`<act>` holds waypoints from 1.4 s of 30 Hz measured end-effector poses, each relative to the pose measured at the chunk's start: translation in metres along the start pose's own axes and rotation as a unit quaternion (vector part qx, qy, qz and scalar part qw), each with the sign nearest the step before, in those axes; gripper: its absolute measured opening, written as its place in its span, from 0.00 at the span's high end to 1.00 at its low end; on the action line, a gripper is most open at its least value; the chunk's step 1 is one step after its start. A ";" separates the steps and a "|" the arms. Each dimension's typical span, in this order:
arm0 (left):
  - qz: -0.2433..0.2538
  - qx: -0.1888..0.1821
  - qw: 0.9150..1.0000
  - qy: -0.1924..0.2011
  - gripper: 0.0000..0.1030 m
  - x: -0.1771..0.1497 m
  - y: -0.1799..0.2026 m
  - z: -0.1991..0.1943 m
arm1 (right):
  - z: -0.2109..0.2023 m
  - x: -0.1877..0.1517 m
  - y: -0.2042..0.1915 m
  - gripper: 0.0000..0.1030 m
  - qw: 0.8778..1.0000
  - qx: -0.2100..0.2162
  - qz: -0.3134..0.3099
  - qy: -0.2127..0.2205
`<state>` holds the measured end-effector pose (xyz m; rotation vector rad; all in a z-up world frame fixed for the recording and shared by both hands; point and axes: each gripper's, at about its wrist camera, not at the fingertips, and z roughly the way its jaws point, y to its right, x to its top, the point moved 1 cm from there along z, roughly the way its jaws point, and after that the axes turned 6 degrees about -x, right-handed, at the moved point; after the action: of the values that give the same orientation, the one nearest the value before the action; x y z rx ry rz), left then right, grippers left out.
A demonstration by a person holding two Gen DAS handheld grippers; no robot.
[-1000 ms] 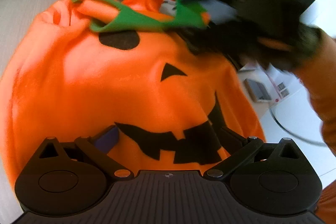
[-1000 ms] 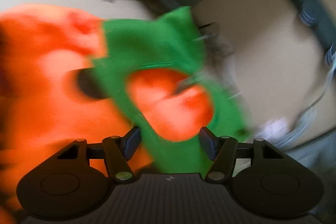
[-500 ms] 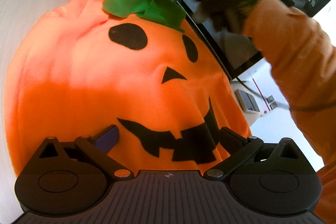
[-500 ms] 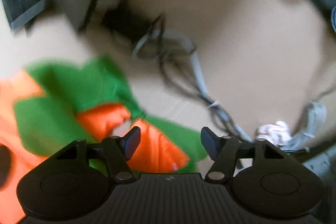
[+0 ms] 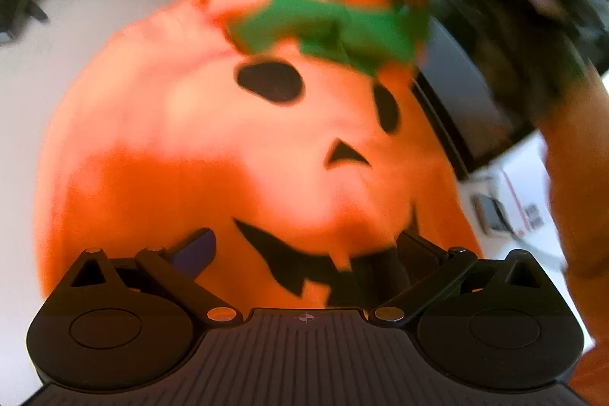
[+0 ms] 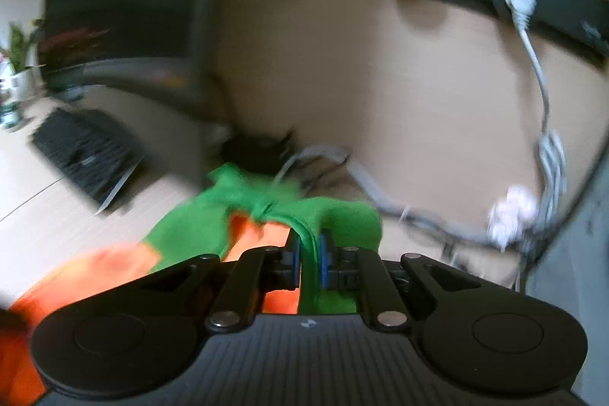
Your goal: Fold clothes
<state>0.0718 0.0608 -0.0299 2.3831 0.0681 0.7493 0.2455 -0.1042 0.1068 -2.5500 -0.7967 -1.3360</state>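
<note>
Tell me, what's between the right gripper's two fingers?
A fold of the costume's green collar, pinched between the blue fingers, seen in the right wrist view.

Two close wrist views, both on the pumpkin costume (image 5: 213, 155)'s green collar (image 6: 213, 215)

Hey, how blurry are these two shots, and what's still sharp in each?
Left wrist view: the pumpkin costume and its green collar are motion-smeared; the left tool stays crisp. Right wrist view: monitor and keyboard streak, while the right tool pinching green fabric stays sharp.
</note>
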 end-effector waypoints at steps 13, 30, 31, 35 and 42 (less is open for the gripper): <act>0.083 -0.077 0.987 0.112 0.00 0.110 0.063 0.023 | -0.019 -0.113 -0.039 0.90 0.998 0.021 0.037 -0.045; 0.079 -0.044 0.995 0.039 0.00 0.078 0.027 0.025 | 0.016 -0.088 -0.014 0.52 0.996 0.036 0.022 -0.082; 0.078 -0.070 0.993 0.060 0.00 0.079 0.030 0.012 | 0.013 -0.090 -0.015 0.51 0.996 0.041 0.019 -0.080; 0.069 -0.136 0.985 0.085 0.00 0.087 0.035 0.012 | 0.012 -0.093 -0.015 0.49 0.994 0.057 0.012 -0.089; 0.008 -0.075 0.997 0.016 0.00 0.069 0.010 0.063 | -0.003 -0.049 0.035 0.35 0.992 0.074 0.073 -0.071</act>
<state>0.1618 0.0336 -0.0303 2.2320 0.0061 0.7715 0.2395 -0.1540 0.0733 -2.5518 -0.6882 -1.0223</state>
